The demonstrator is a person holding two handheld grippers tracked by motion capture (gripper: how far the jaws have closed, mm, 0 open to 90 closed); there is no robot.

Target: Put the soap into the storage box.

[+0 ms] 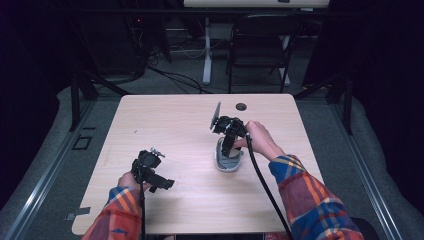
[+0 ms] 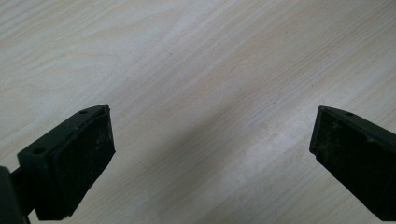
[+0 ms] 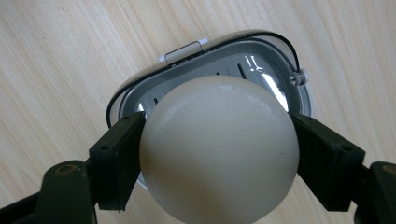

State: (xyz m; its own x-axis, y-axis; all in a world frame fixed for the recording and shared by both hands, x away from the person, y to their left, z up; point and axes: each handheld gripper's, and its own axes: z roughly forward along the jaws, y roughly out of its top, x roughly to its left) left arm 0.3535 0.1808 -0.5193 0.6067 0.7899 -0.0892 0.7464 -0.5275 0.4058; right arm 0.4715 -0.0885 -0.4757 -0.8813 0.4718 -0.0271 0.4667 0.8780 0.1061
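In the right gripper view a pale cream egg is clamped between both black jaws of my right gripper. It hangs just above an open grey oval case with a slotted inner tray and a small latch. From the high view the right gripper points down over that grey case at the table's middle right. My left gripper sits near the front left, tipped toward the table. Its jaws stand wide apart in the left gripper view, with bare wood between them.
The light wooden table has a round cable hole near its far edge. A black folding chair and a white desk leg stand beyond it on grey carpet. Cables trail from both grippers toward the person's plaid sleeves.
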